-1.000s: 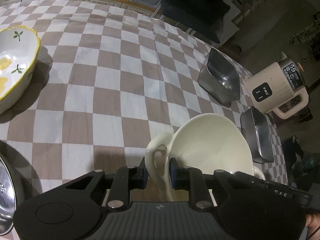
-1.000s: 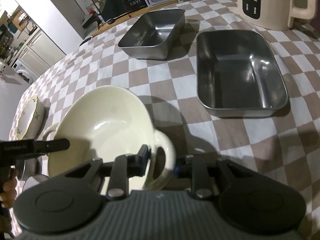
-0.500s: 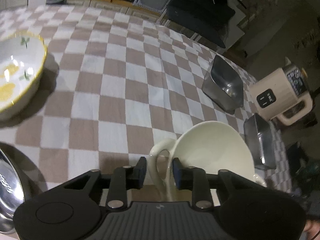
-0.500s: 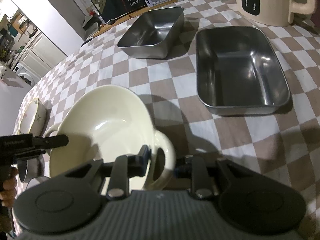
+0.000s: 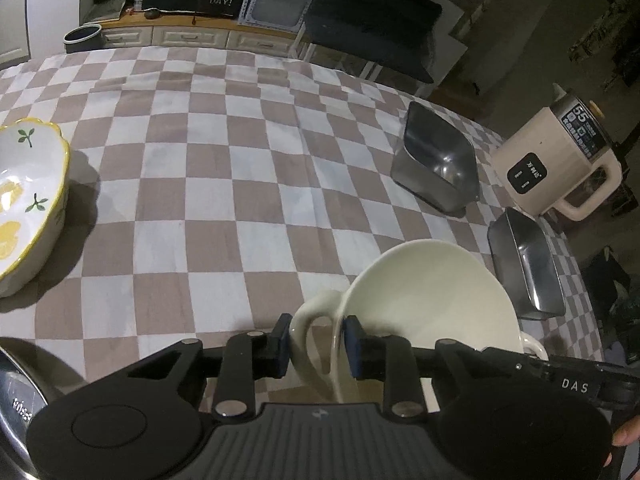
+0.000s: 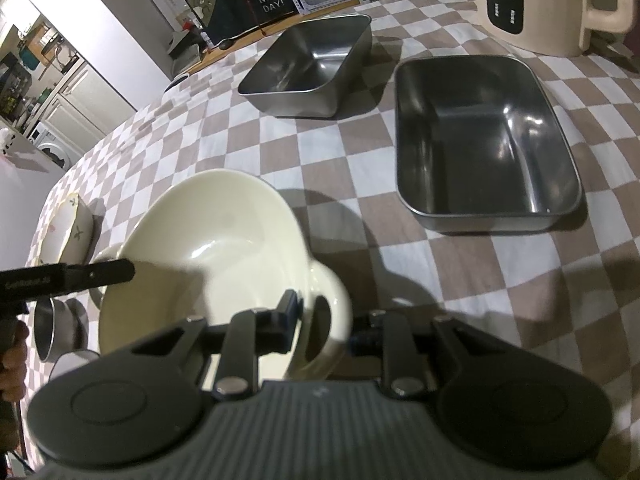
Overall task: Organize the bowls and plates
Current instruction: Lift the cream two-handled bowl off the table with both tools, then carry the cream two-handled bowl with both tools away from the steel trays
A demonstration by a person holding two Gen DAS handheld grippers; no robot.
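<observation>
We hold a cream two-handled bowl (image 6: 208, 240) between us above a bench (image 5: 224, 200) covered in a brown-and-white checked cloth. The bowl sits near our bodies, mouth facing up and tipped slightly. Its long axis runs from handle to handle, straight across from one pair of tongs to the other.

The left tongs (image 5: 316, 346) straddle the bowl's left loop handle (image 5: 310, 320). The blue pads (image 5: 352, 346) sit on either side of the loop and the jaws are closing; one pad looks to press the handle, but we cannot tell whether both do.

The right tongs (image 6: 326, 330) are clamped on the opposite handle (image 6: 328, 312), one finger inside the loop and one outside.

To the far left a white bowl with a yellow scalloped rim and leaf print (image 5: 28, 204) stands on the cloth, cut off by the picture edge. A metal cup (image 6: 50, 330) beside it is half hidden behind the cream bowl.

Further right stand a deep square steel container (image 6: 308, 68) and, just beside it, a shallow rectangular steel tray (image 6: 484, 144), both upright and open. Behind them a beige electric kettle (image 6: 536, 4) is partly cropped.

A person's fingers (image 6: 10, 364) show dimly at the left edge.
</observation>
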